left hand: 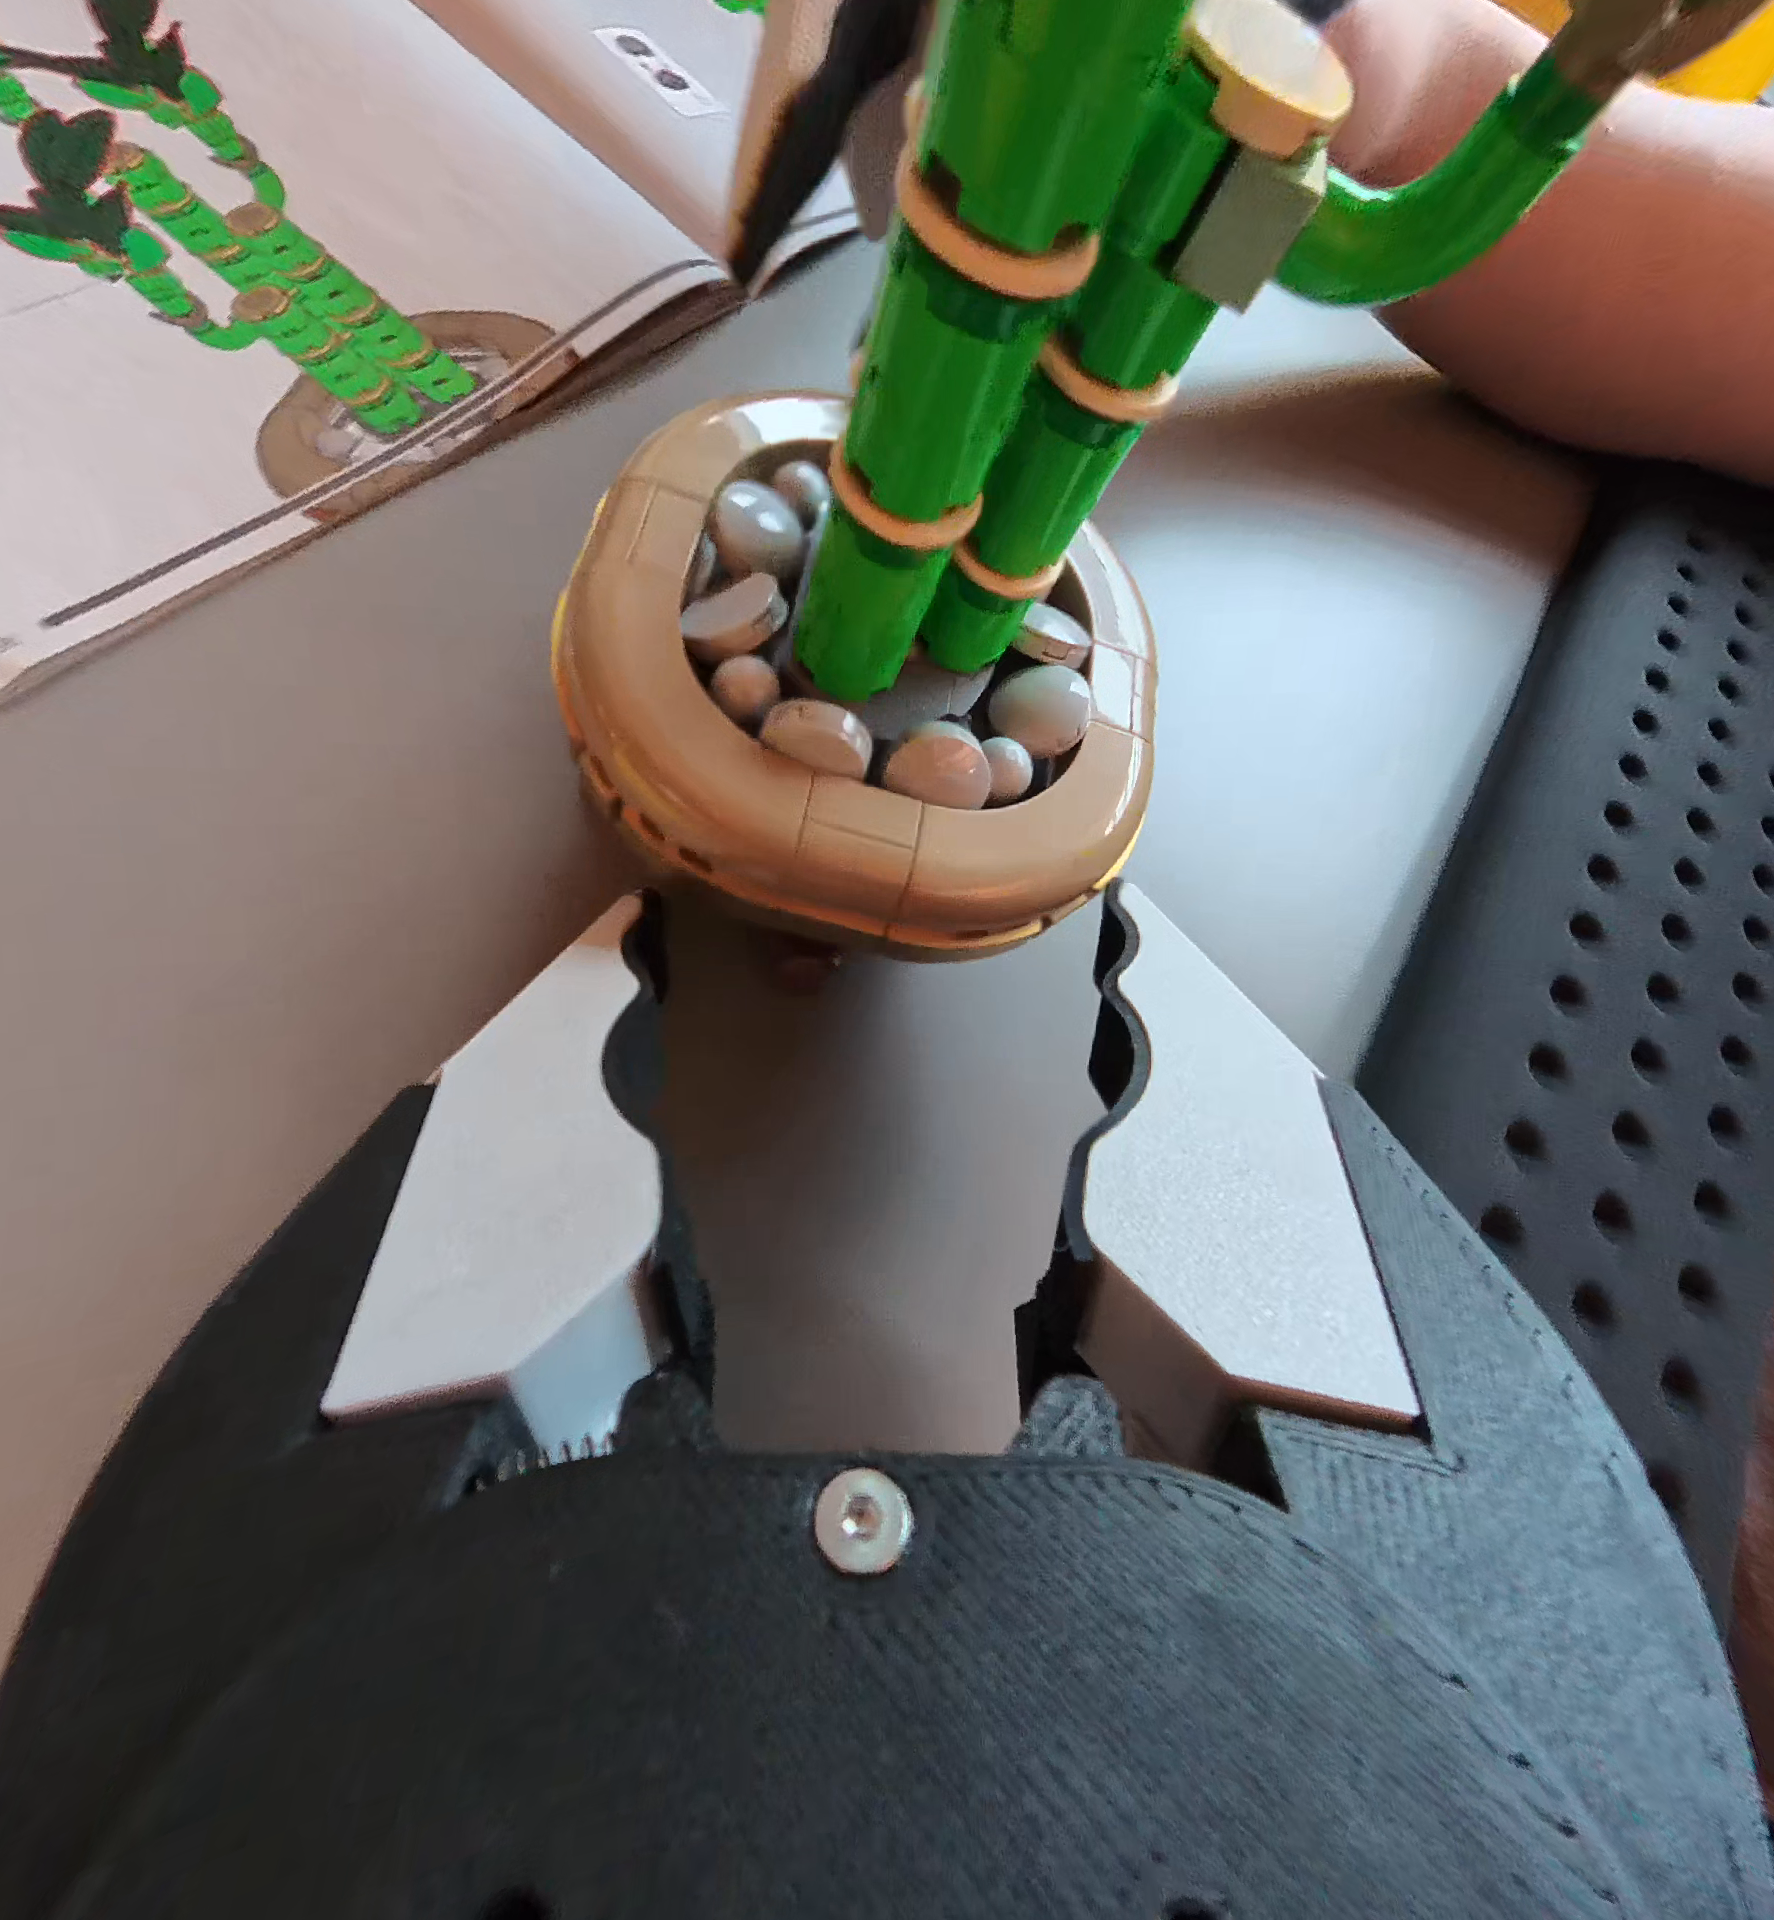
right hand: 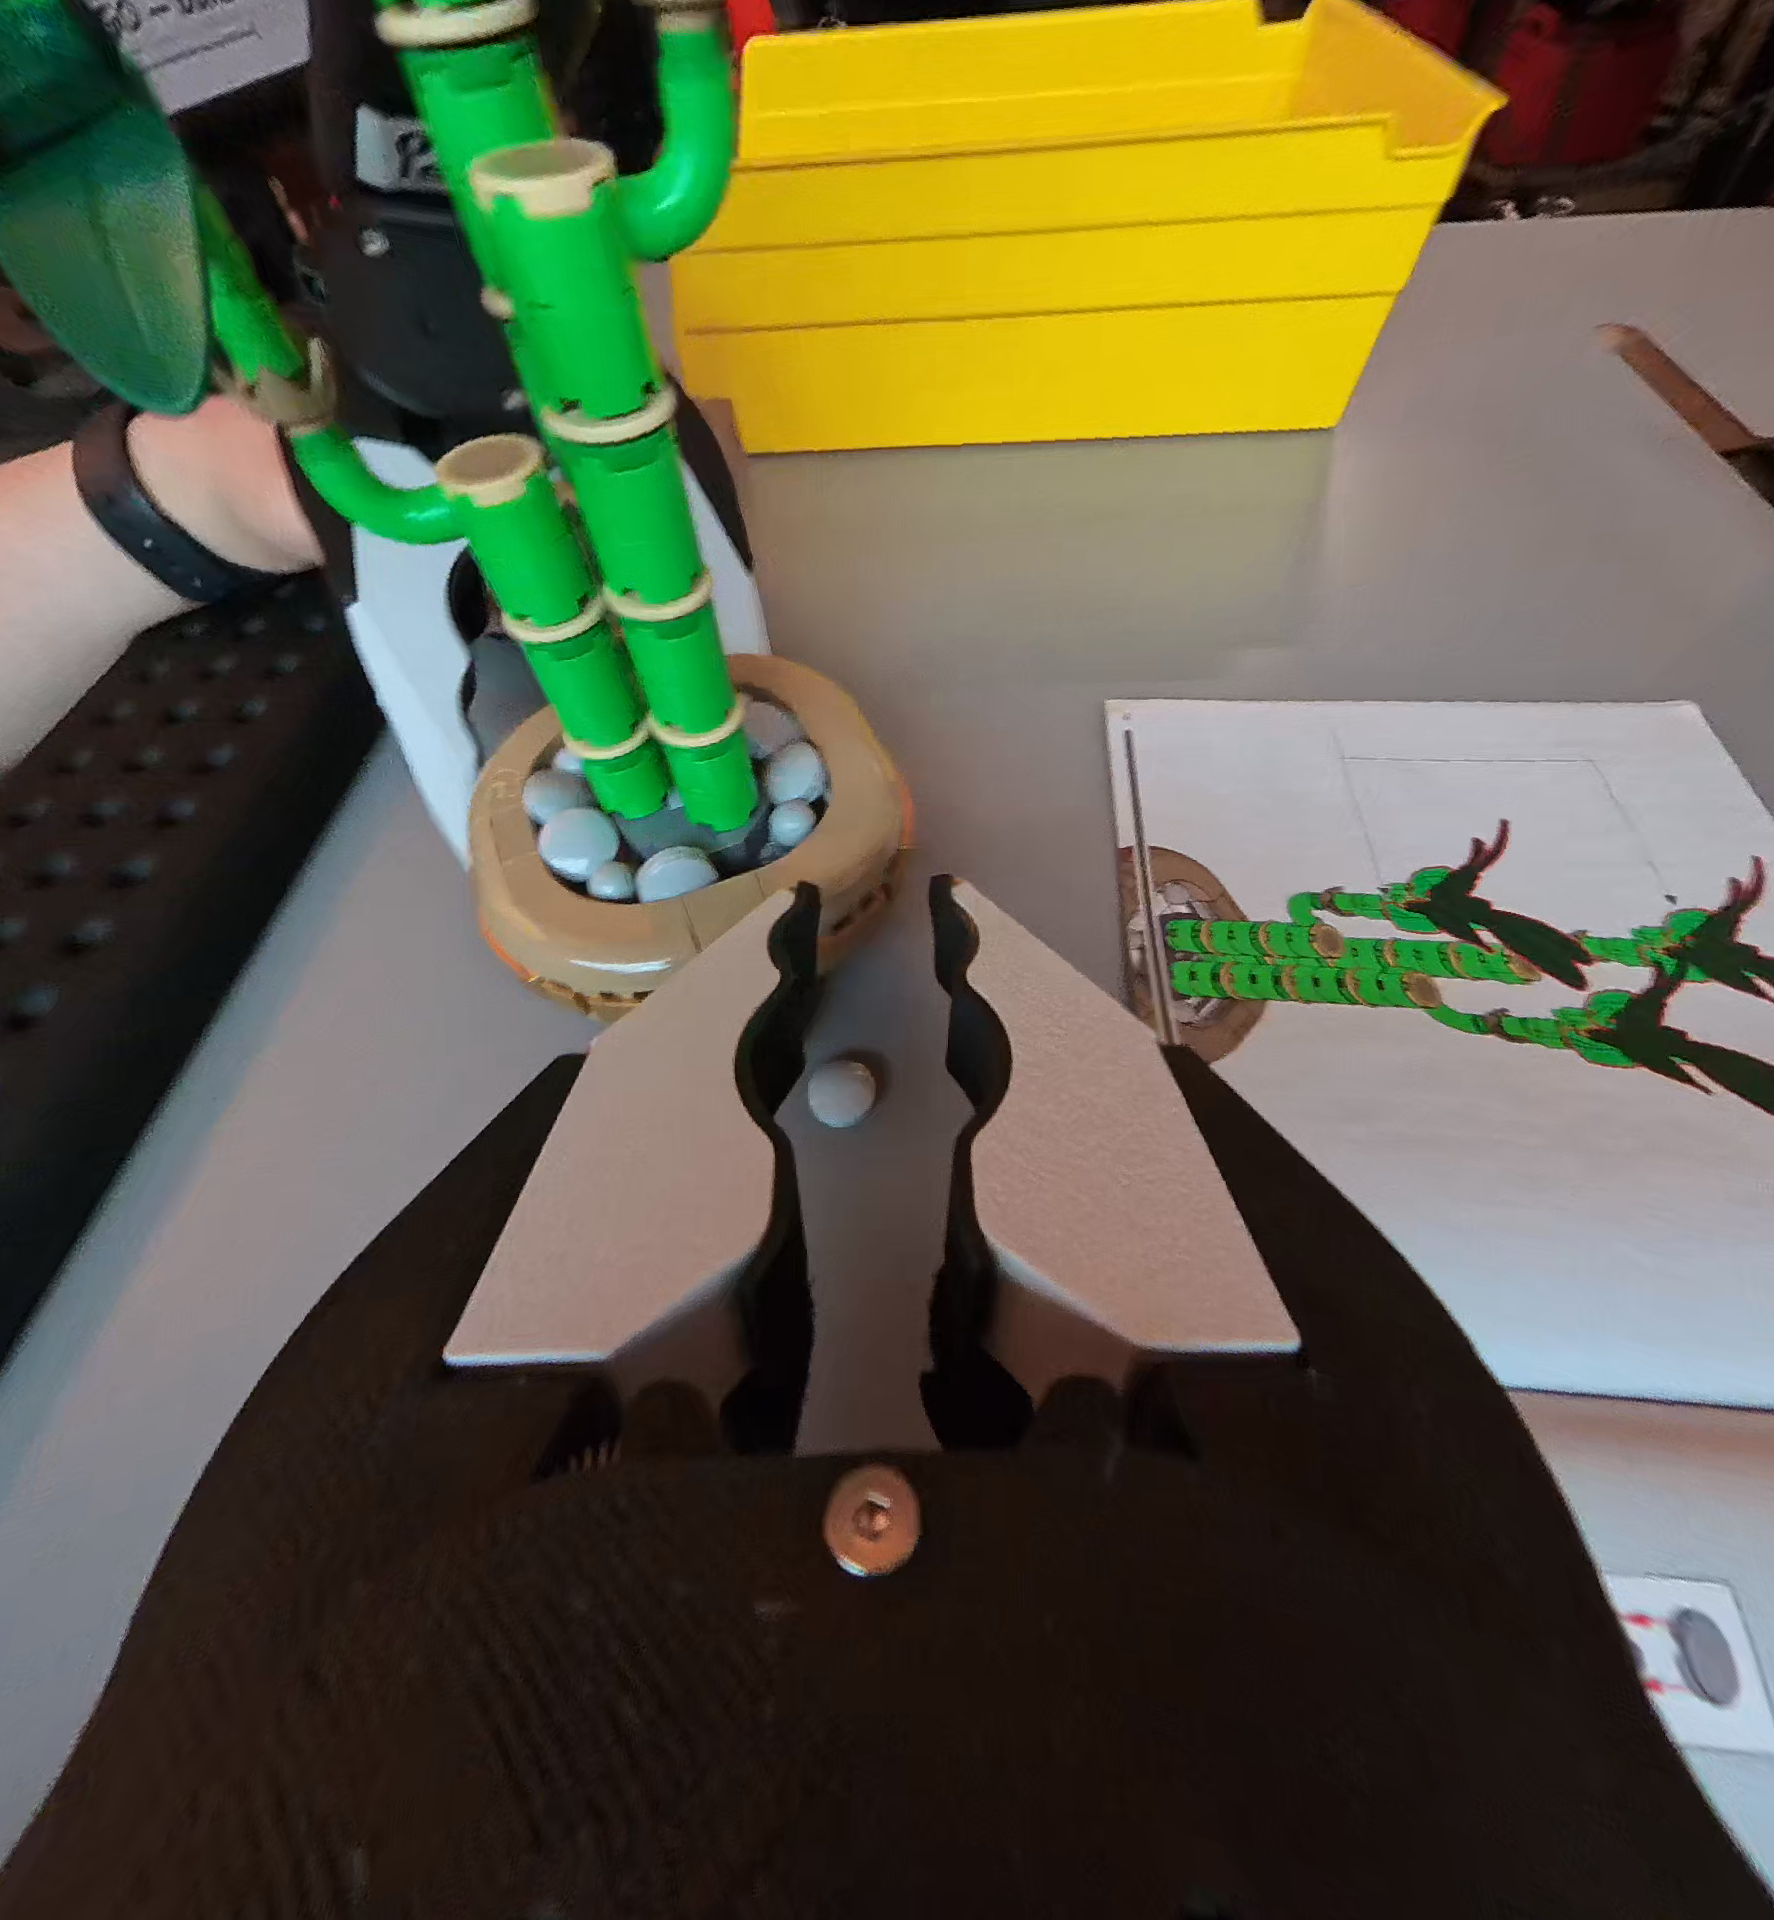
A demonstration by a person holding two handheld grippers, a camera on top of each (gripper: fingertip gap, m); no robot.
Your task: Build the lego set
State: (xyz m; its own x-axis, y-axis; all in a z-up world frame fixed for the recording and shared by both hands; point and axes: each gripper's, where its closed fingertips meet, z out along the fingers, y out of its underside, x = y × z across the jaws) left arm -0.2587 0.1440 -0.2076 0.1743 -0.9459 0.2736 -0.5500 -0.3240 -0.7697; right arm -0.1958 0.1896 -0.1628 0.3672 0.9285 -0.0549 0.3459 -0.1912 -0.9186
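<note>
One grey pebble point(right hand: 841, 1091) — between hand-held gripper point(right hand: 875, 902) fingers.

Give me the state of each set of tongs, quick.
Left tongs: open, empty, just short of the tan pot.
Right tongs: open, narrow gap, empty; a loose grey stone lies below.

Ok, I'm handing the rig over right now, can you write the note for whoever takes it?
Left tongs: open, empty, at the tan pot near its rim.
Right tongs: open, empty, a loose grey pebble piece on the table between their fingers.
Done: green bamboo stalks stand in the pot, grey pebbles around them.
Left: probably seat the loose pebble in the pot; check against the open instruction booklet. Yellow bin sits behind.
</note>
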